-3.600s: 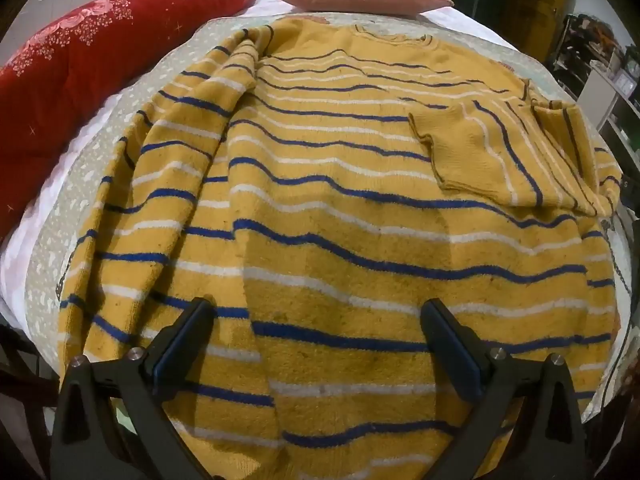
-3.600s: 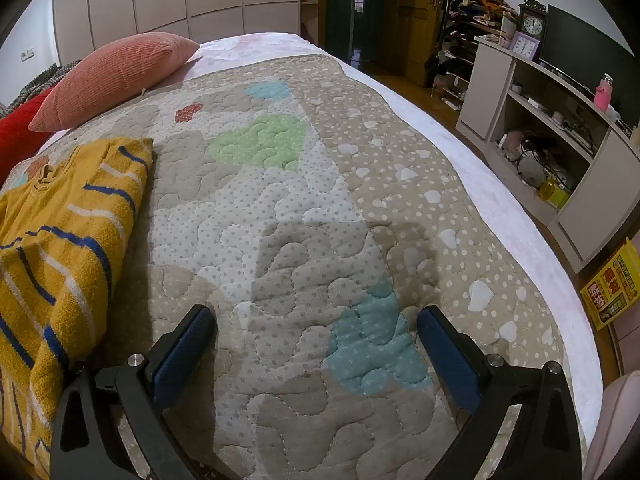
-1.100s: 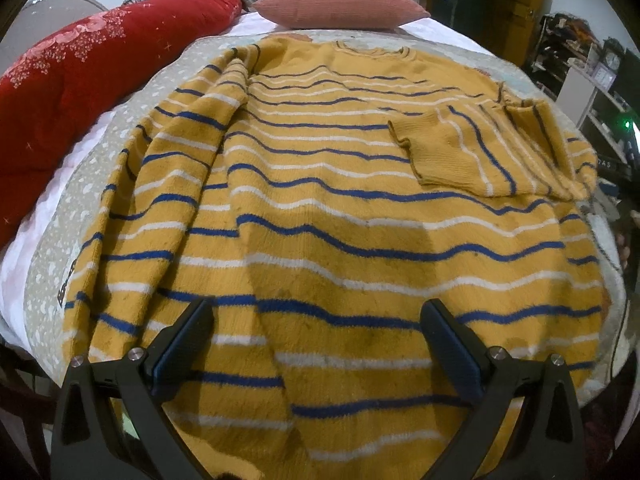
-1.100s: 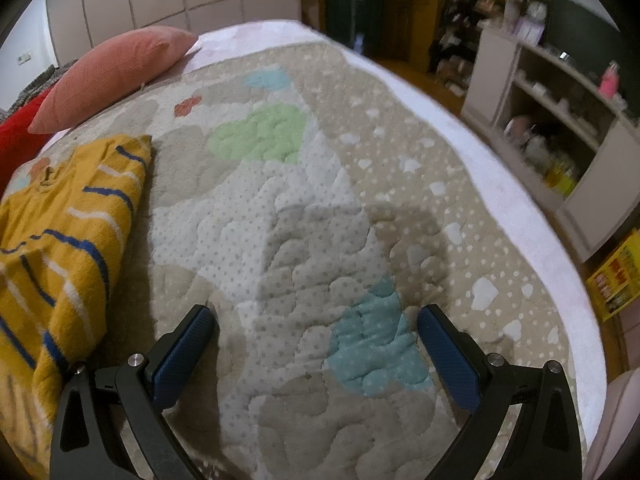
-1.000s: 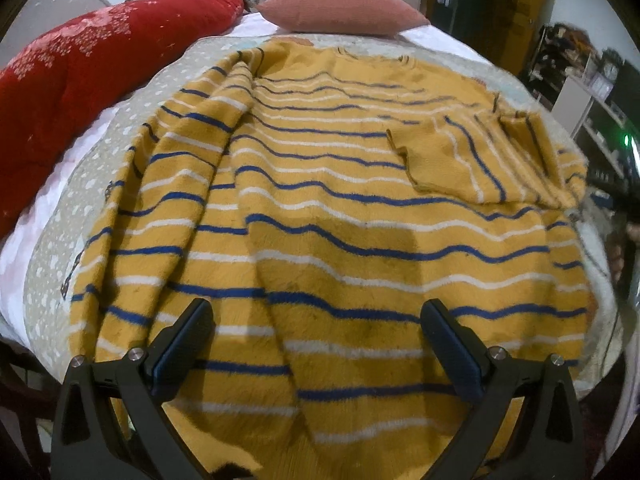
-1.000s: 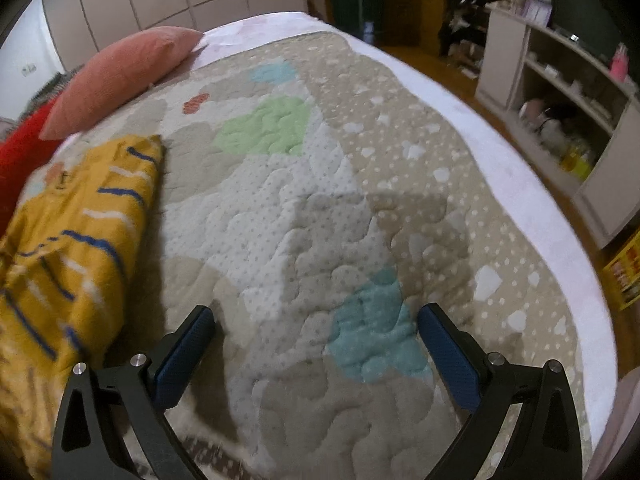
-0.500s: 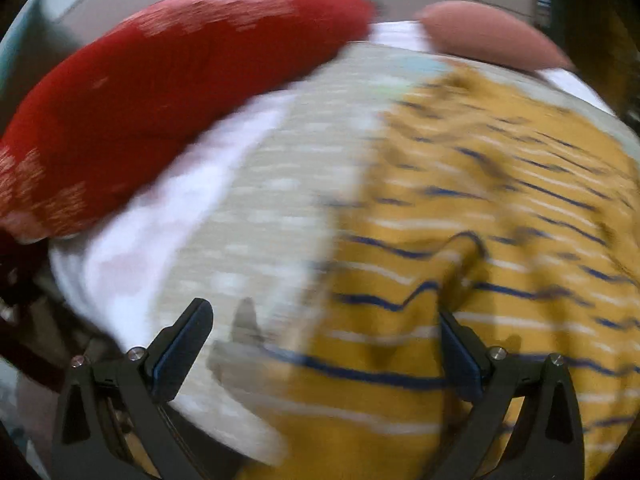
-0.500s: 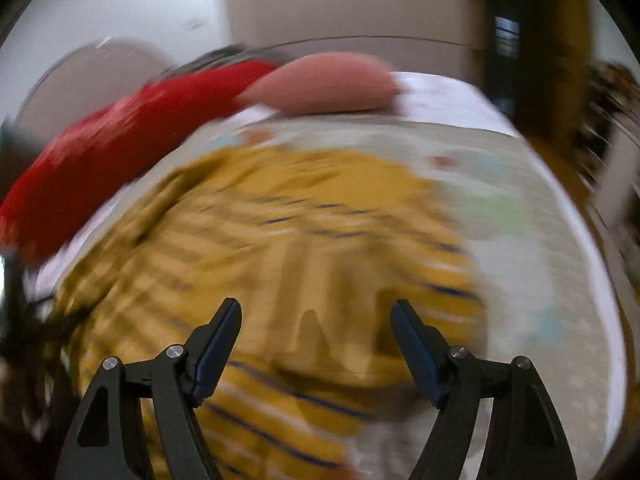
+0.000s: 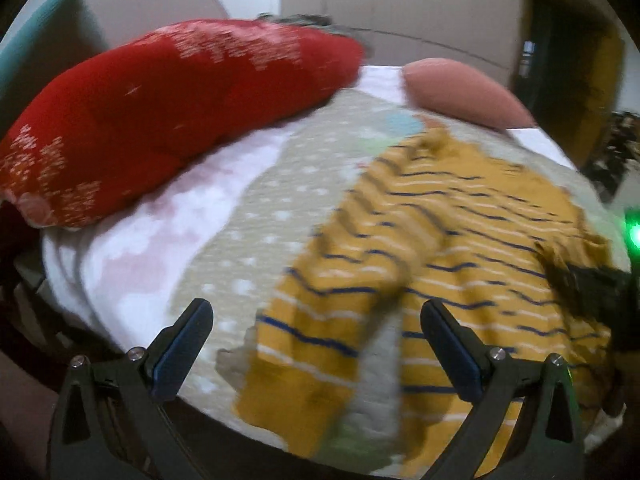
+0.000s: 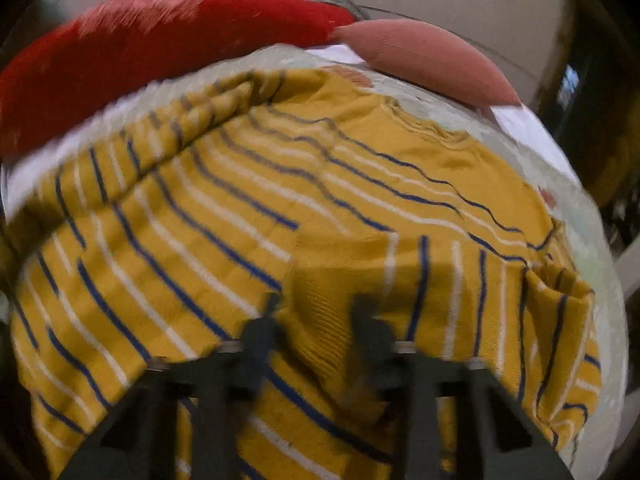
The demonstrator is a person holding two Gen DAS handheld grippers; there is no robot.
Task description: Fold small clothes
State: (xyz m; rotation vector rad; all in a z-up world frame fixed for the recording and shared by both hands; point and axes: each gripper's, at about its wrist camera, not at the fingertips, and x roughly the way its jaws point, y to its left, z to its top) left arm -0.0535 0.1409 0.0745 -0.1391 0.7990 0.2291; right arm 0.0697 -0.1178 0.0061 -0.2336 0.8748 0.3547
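A yellow sweater (image 10: 320,208) with blue and white stripes lies spread on the quilted bed. Its right sleeve (image 10: 440,276) is folded across the body. In the left wrist view its left sleeve (image 9: 320,332) reaches the near bed edge. My left gripper (image 9: 316,344) is open and empty, just above that sleeve's cuff. My right gripper (image 10: 314,320) is narrowed but still parted, with the folded sleeve's ribbed cuff (image 10: 320,312) between its fingers. That view is blurred.
A long red bolster (image 9: 160,112) lies along the bed's left side and a pink pillow (image 9: 460,92) at the head. The beige quilt (image 9: 248,232) and a white sheet edge (image 9: 132,256) lie left of the sweater.
Both grippers have swung left. The left one now looks at the sweater's left sleeve. The right one has moved from bare quilt over the sweater and its jaws have narrowed around the folded cuff.
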